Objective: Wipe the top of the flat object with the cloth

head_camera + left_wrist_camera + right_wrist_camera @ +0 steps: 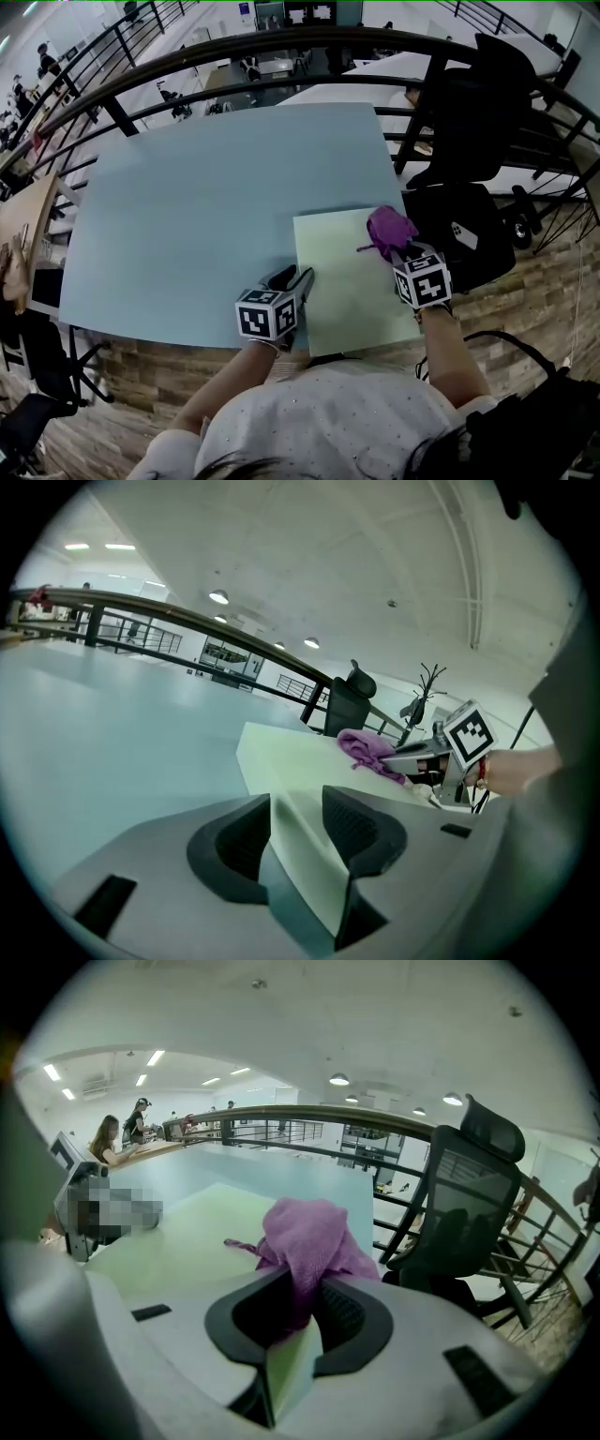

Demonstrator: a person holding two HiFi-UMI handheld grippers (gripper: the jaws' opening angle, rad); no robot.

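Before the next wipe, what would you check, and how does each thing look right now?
1. Cloth clamped in the right gripper: ok.
2. Cloth resting on the board: ok, at its far right corner.
3. Board steadied: cannot tell. Its left edge runs between the left gripper's open jaws, with a gap beside one pad.
4. Wiping path free: ok, nothing else lies on the board.
5. Board fully on the table: cannot tell, since its near edge sits right at the table's edge.
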